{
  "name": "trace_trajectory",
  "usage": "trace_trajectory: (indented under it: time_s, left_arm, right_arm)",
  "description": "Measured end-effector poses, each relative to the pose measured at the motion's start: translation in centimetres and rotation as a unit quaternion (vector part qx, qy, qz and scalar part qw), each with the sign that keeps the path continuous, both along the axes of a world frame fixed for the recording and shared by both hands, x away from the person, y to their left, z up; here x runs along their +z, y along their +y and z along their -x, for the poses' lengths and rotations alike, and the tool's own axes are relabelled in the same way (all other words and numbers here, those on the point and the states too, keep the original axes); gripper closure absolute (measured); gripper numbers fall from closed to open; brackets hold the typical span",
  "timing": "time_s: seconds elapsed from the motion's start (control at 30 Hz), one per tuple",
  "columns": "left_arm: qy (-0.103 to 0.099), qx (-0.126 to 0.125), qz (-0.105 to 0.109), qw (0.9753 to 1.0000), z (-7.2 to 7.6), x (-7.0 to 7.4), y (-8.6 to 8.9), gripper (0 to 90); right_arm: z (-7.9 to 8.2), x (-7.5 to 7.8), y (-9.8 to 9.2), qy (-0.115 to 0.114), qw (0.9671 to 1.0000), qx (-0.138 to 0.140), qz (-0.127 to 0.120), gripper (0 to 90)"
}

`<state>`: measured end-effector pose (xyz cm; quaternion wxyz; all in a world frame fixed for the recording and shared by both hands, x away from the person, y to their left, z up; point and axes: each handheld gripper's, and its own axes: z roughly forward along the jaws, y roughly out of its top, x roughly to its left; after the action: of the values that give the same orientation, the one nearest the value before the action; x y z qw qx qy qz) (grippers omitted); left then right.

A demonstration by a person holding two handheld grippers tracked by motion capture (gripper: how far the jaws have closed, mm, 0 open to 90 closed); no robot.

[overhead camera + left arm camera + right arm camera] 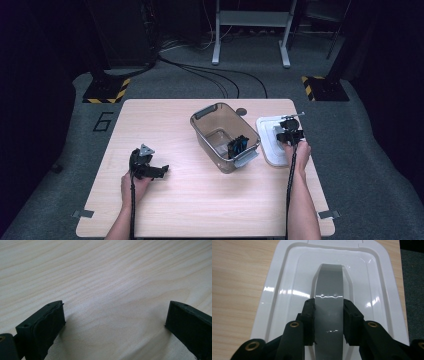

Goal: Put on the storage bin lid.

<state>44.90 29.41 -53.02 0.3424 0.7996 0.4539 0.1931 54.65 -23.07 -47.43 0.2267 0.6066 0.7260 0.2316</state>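
A white bin lid [265,131] lies flat on the right side of the wooden table [200,200]. In the right gripper view the lid [282,290] has a grey strap handle [329,282] along its middle. My right gripper [329,306] is shut on that handle, one pad on each side; from above the gripper [290,135] sits over the lid. A clear grey bin [200,131] stands mid-table with a black and blue object [237,146] inside. My left gripper [159,171] rests low at the table's left, open, with bare wood between its jaws [115,315].
The bin stands just left of the lid, its grey latch handles at the near and far ends. A small dark disc [242,111] lies behind the bin. Beyond the table are floor cables, stands with striped bases and a metal frame.
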Motion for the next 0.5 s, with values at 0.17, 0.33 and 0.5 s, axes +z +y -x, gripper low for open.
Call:
trace_trajectory:
  time_s: [0.17, 0.33, 0.5]
  left_arm:
    - [0.0, 0.0, 0.0, 1.0, 0.0, 0.0, 0.0, 2.1]
    - [0.0, 0.0, 0.0, 1.0, 0.0, 0.0, 0.0, 2.1]
    - [0.0, 0.0, 0.0, 1.0, 0.0, 0.0, 0.0, 2.1]
  right_arm:
    - [0.6, 1.0, -0.1, -0.003, 0.9999, 0.01, -0.006, 67.0]
    - [1.3, 2.2, -0.4, -0.005, 0.9997, 0.022, -0.001, 67.0]
    - [2.1, 3.6, -0.6, -0.006, 0.9995, 0.032, 0.003, 67.0]
